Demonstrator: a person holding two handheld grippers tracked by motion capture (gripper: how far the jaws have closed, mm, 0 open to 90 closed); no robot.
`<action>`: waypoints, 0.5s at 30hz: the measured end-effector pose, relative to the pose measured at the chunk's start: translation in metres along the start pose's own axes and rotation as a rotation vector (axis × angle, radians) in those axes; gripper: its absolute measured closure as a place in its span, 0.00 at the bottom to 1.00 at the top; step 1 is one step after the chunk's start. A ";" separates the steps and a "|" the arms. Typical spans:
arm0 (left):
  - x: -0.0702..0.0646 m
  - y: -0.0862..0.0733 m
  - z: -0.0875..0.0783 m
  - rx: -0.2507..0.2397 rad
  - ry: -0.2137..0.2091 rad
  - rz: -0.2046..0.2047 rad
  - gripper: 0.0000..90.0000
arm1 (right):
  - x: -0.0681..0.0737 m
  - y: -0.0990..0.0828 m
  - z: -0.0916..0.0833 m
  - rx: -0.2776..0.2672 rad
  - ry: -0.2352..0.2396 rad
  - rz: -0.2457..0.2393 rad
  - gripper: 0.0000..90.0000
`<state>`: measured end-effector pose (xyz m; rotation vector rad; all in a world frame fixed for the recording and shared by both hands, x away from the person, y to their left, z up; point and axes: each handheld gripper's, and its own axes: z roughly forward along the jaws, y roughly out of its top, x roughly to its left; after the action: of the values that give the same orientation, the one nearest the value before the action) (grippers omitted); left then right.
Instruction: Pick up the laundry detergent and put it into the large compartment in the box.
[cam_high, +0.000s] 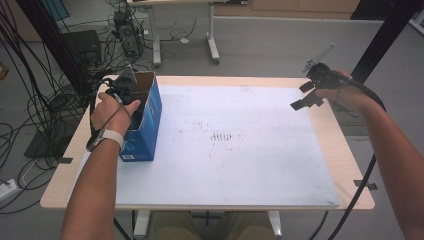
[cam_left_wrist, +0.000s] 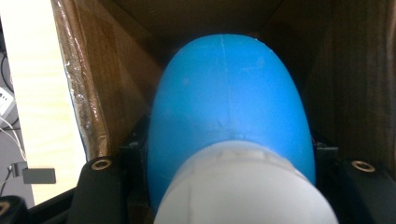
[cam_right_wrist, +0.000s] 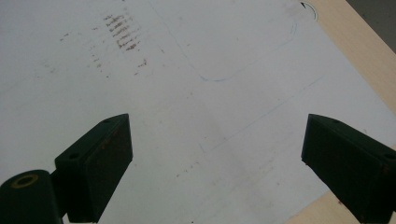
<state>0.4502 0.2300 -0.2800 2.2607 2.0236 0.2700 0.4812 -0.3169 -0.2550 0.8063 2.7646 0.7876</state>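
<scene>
Left gripper (cam_high: 131, 97) inside blue box (cam_high: 147, 125) — clamped on blue-and-white object (cam_left_wrist: 229, 116); right gripper (cam_right_wrist: 215, 163) wide apart.

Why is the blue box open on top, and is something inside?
Open: the blue box shows its brown inside. The left gripper reaches in, jaws around a blue and white object inside.

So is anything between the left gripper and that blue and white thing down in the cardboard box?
Nothing visible. The left gripper is inside the blue cardboard box, its jaws on either side of the rounded blue and white object.
</scene>
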 end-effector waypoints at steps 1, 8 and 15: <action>0.000 0.000 0.000 0.001 0.000 0.000 0.42 | 0.000 0.000 0.000 0.000 0.001 0.000 0.09; 0.000 0.000 0.000 0.001 -0.001 0.001 0.42 | 0.001 0.000 0.001 0.001 0.001 0.000 0.09; 0.000 -0.001 0.000 0.000 -0.006 0.000 0.42 | 0.001 0.000 0.001 -0.003 0.002 -0.002 0.09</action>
<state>0.4491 0.2300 -0.2802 2.2593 2.0202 0.2622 0.4809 -0.3164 -0.2561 0.8029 2.7650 0.7930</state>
